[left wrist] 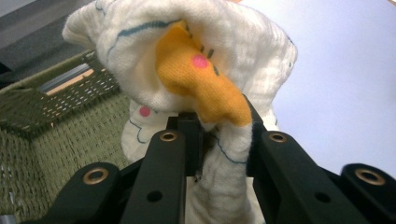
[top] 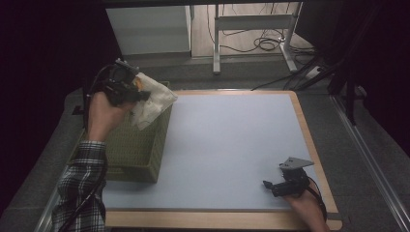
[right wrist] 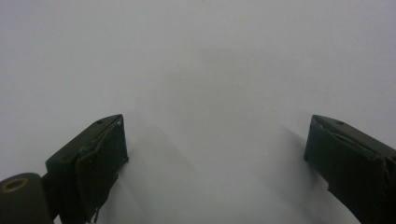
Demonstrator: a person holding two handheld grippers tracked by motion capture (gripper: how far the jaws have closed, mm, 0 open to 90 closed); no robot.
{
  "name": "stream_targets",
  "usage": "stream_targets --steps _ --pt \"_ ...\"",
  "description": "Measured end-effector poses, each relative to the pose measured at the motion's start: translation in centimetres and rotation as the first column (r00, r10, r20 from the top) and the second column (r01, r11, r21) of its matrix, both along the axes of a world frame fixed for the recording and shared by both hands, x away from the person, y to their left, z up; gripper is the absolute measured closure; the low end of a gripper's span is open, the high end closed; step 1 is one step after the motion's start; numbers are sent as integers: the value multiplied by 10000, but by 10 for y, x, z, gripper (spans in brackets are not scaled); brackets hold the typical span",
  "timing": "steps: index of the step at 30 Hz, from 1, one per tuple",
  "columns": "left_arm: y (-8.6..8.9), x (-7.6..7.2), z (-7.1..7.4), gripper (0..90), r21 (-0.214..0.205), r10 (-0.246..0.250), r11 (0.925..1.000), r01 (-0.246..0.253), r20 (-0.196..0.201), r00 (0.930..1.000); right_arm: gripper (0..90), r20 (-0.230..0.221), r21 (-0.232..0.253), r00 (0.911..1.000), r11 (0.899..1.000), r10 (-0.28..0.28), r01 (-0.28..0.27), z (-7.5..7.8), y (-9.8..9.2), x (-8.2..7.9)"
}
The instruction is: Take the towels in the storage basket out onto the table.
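One raised left hand, cloth-laden

Black gripper with brass screws; plaid sleeve.

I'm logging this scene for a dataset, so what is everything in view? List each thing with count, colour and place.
cloth: one, cream with an orange patch and pink dots, held up over the basket's far end
basket: one, green woven, left side of the table
table: one, pale blue top with a wooden edge, centre
desk frame: one, white, on the floor beyond the table
cables: several, black, on the floor by that frame
left gripper: one, black, shut on the cloth
right gripper: one, black, open, low over the table's near right corner
sleeve: one, checked, lower left
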State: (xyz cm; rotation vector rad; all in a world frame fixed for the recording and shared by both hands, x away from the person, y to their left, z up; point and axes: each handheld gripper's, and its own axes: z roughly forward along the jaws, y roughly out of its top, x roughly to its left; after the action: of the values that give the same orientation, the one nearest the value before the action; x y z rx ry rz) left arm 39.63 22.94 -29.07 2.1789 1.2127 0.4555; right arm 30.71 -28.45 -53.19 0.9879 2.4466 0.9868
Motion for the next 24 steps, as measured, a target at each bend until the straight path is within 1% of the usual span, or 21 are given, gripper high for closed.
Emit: stream_targets --steps 1,2,5,9,10,14,17,18,20,22,24 --pt "0 0 0 779 0 0 10000 0 0 10000 59 1 -1 10000 10000 1 -1 0 0 0" --pt "-7 1 3 778 97 -103 9999 103 -47 9999 59 -1 2 10000 10000 -1 1 0 0 0" --pt "-16 2 7 778 218 -263 9994 265 -75 9996 59 -1 2 10000 10000 -1 1 0 0 0" --pt "-32 4 8 778 311 -516 9982 521 -172 9985 59 -1 2 10000 10000 0 0 0 0 0" --pt "-35 5 9 777 386 -653 9971 659 -174 9977 59 -2 3 10000 10000 0 0 0 0 0" --pt "-54 7 8 776 365 -998 9943 1005 -212 9948 59 -1 -13 10000 10000 23 -23 0 0 0" --pt "-69 9 5 774 331 -1330 9905 1337 -225 9909 59 1 6 10000 10000 12 -12 0 0 0" --pt "-74 9 4 773 403 -1470 9882 1477 -219 9889 59 1 4 10000 10000 12 -12 0 0 0" --pt "-85 10 0 772 341 -1631 9859 1639 -261 9863 59 5 3 10000 10000 14 -14 0 0 0" --pt "-95 11 -6 771 307 -1849 9821 1858 -301 9823 59 5 1 10000 10000 14 -14 0 0 0" --pt "-106 12 -13 771 400 -2078 9770 2092 -375 9775 59 5 -2 10000 10000 13 -13 0 0 0"
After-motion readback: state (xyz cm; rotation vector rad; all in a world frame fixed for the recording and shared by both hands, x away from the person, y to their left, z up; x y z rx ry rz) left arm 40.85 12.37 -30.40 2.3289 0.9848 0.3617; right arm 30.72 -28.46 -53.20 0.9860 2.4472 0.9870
